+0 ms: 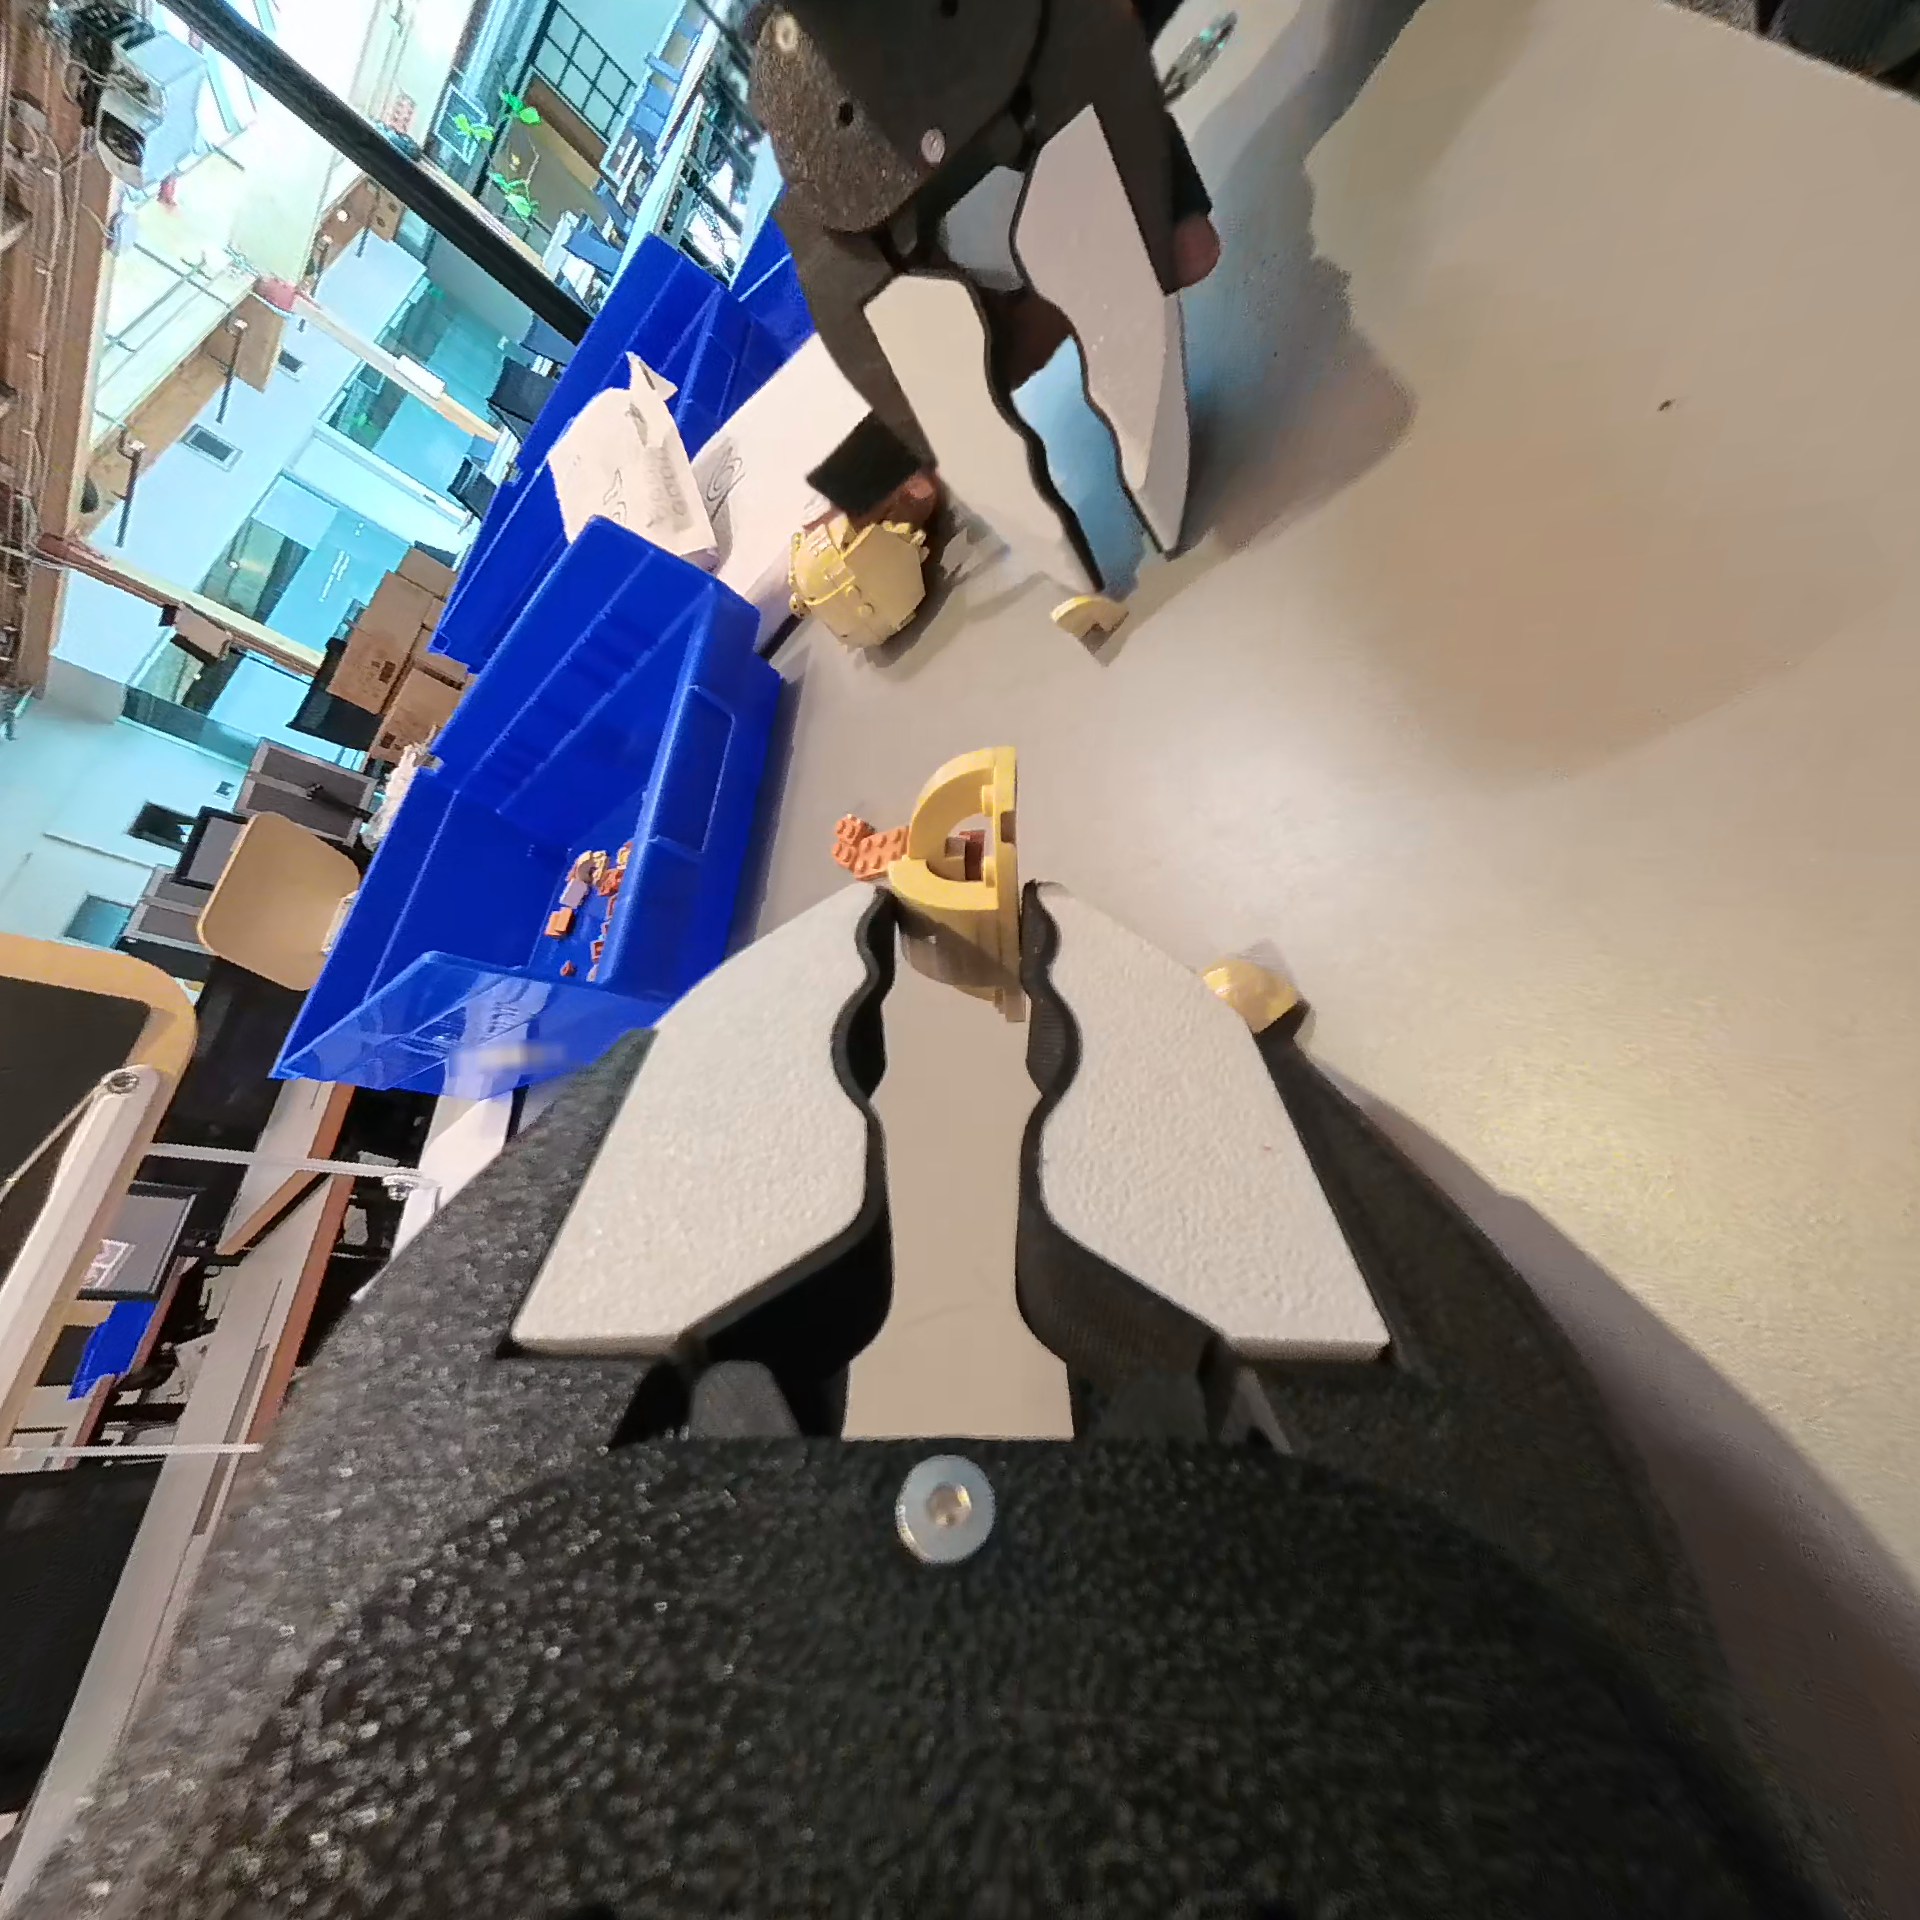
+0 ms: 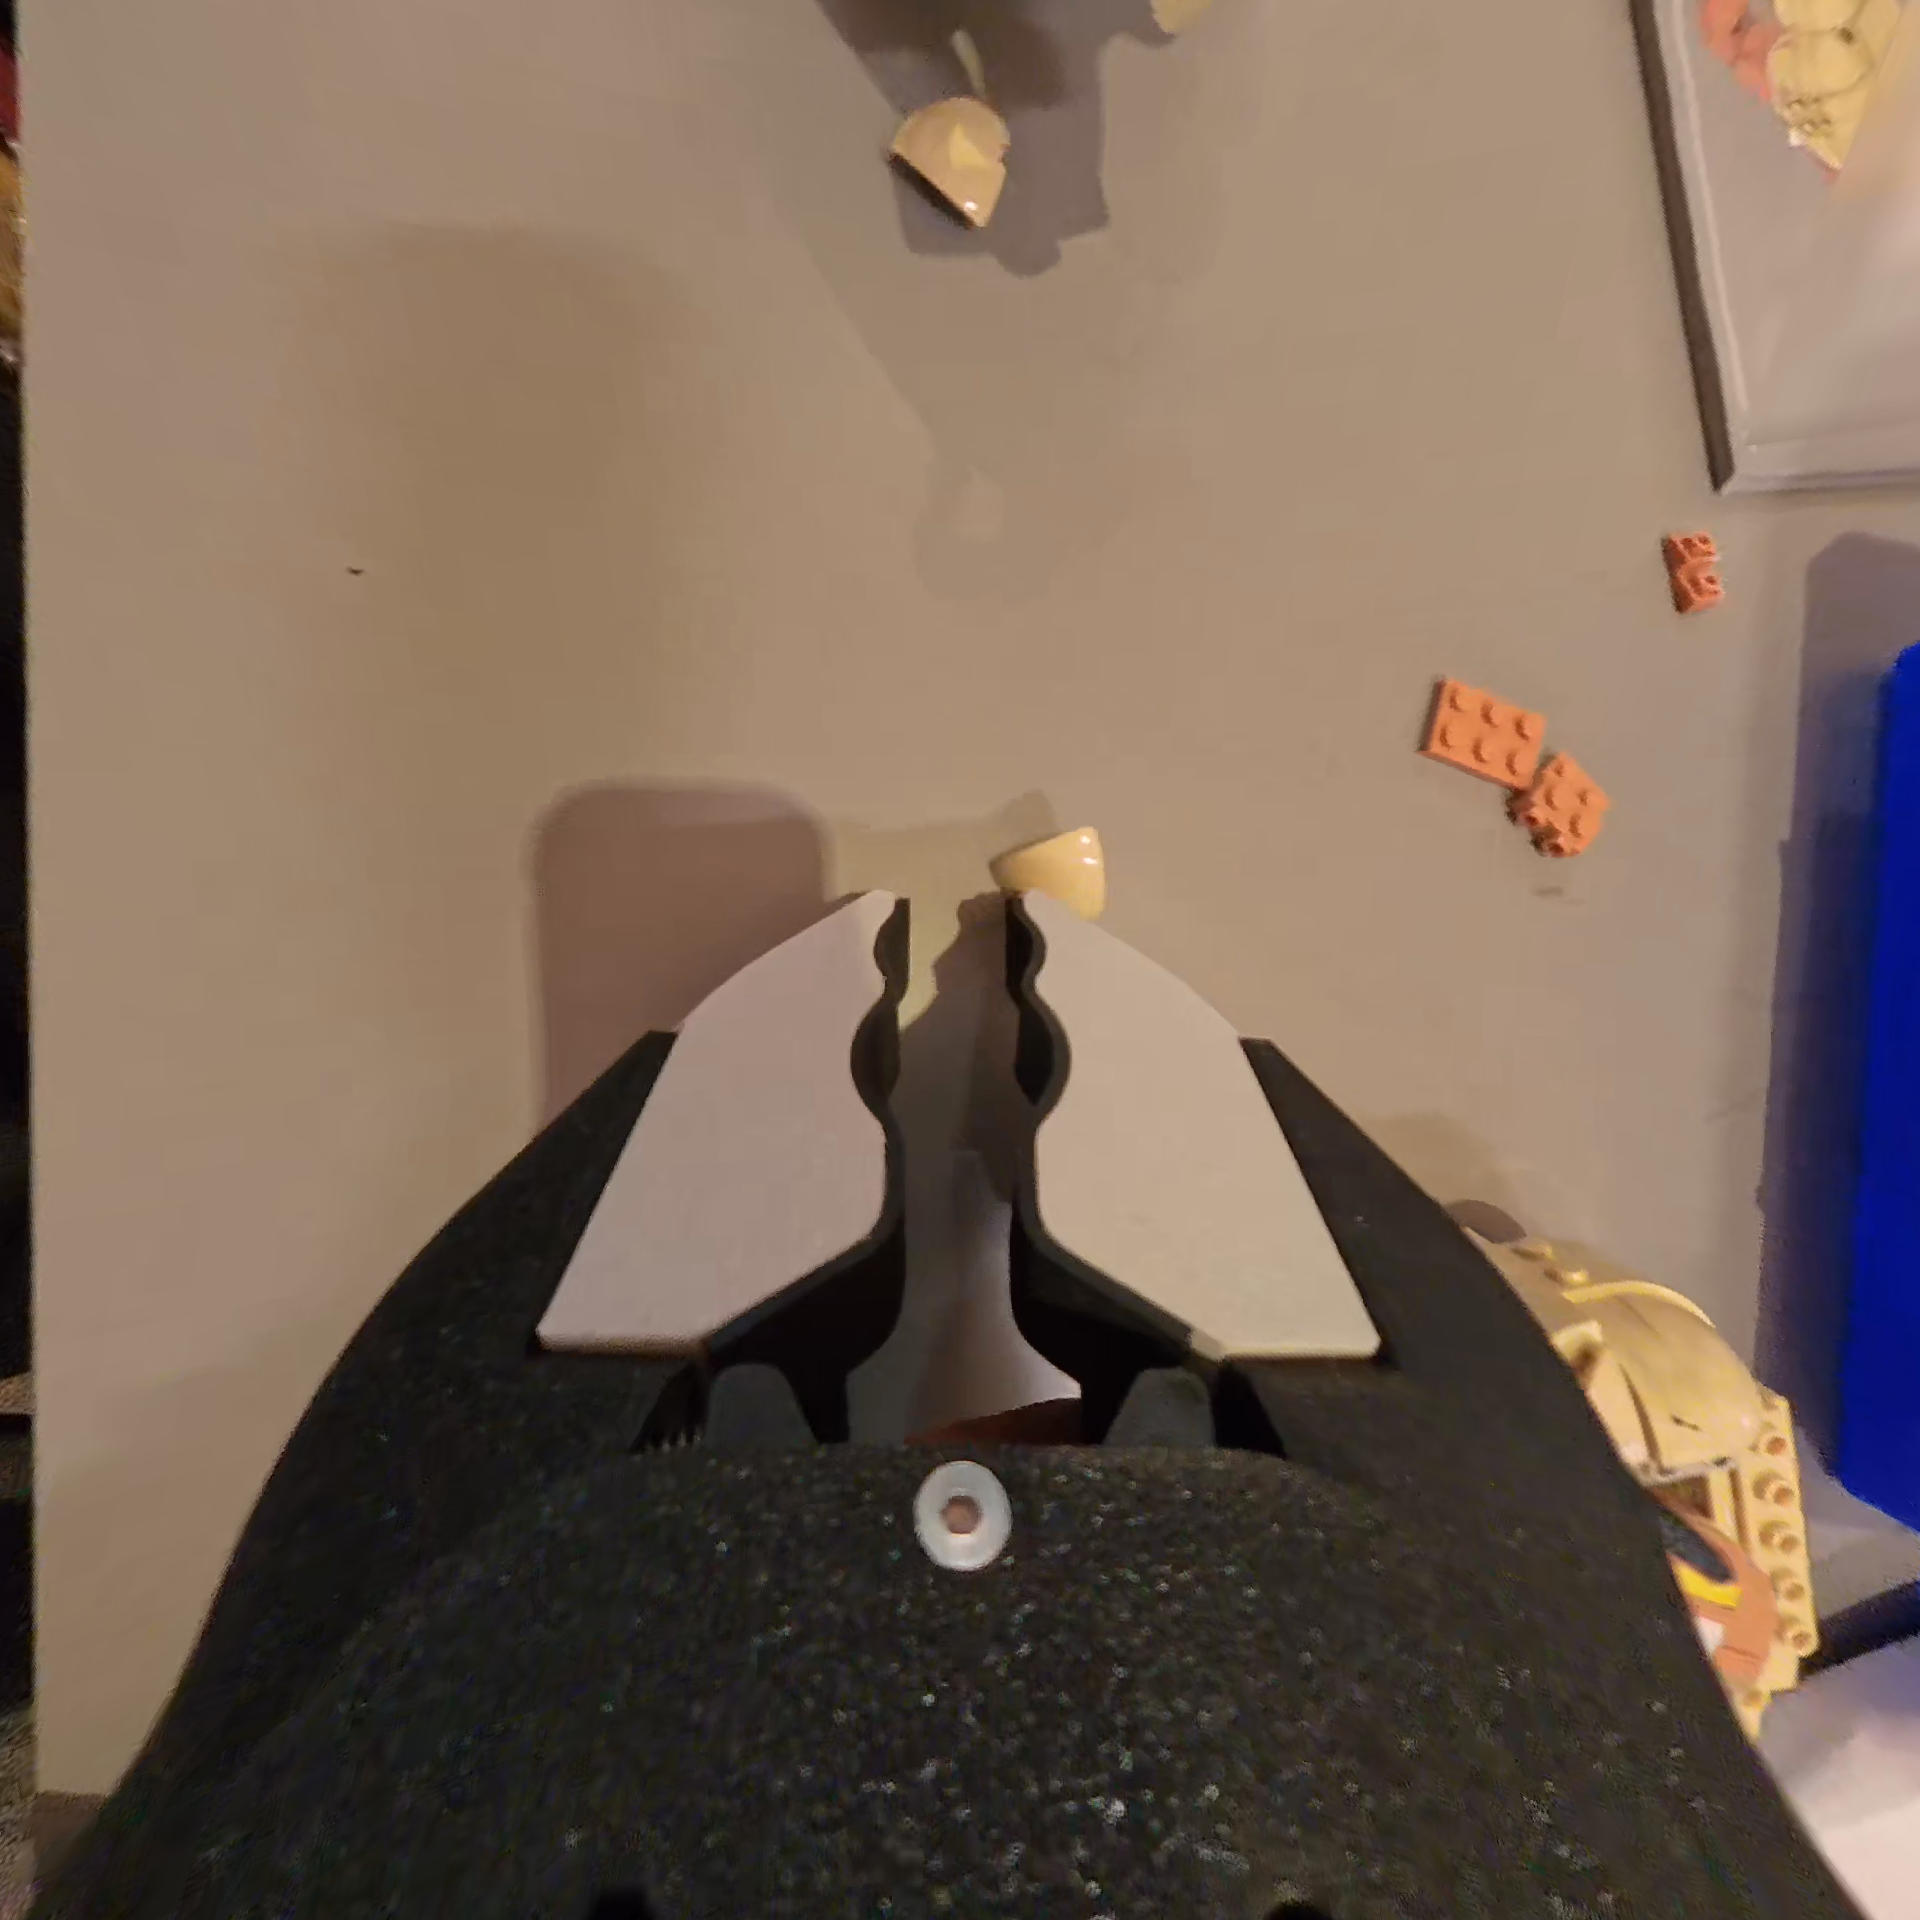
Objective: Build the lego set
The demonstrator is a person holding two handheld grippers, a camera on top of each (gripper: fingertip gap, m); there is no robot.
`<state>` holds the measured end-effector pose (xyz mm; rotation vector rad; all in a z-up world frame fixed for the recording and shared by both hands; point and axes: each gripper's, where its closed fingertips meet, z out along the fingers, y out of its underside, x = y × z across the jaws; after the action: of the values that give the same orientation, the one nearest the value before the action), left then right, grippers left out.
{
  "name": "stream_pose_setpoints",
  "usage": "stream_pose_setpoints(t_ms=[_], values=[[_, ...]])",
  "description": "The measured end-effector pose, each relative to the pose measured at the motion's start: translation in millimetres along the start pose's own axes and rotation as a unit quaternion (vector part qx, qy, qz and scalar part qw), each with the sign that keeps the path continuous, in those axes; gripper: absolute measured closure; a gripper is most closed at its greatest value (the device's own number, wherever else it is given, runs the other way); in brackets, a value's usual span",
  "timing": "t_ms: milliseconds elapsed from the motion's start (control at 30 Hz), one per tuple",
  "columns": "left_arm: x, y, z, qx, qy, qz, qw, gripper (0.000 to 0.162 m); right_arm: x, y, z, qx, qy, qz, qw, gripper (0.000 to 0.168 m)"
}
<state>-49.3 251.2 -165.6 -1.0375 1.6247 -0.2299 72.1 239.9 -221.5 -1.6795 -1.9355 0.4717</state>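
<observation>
My left gripper (image 1: 956, 899) is shut on a tan half-dome Lego assembly (image 1: 961, 831) with brown bits inside, held at the fingertips over the grey table (image 1: 1507, 935). A small tan dome piece (image 1: 1250, 992) lies just right of it and also shows in the right wrist view (image 2: 951, 161). My right gripper (image 2: 956, 909) is open and empty, pointing down at the table; it also shows in the left wrist view (image 1: 1132, 566). A small tan curved piece (image 2: 1051, 860) lies just past its right fingertip. The large tan model (image 2: 1662, 1403) sits to its lower right.
Orange plates (image 2: 1486, 732) lie loose on the table at right, with one more (image 2: 1694, 571) farther on. An instruction booklet (image 2: 1818, 260) lies at top right. Blue bins (image 1: 582, 779) with small pieces and a paper bag (image 1: 623, 468) line the table edge. About 15 cm separates my left fingertips from my right.
</observation>
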Motion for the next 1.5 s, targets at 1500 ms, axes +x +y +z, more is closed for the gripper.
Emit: stream_pose_setpoints(t_ms=[1500], values=[[7,0,6,-0.014,0.012,-0.012,1.000,0.139,55,-122,-57,0.472,-0.236,0.377,0.761,0.157]])
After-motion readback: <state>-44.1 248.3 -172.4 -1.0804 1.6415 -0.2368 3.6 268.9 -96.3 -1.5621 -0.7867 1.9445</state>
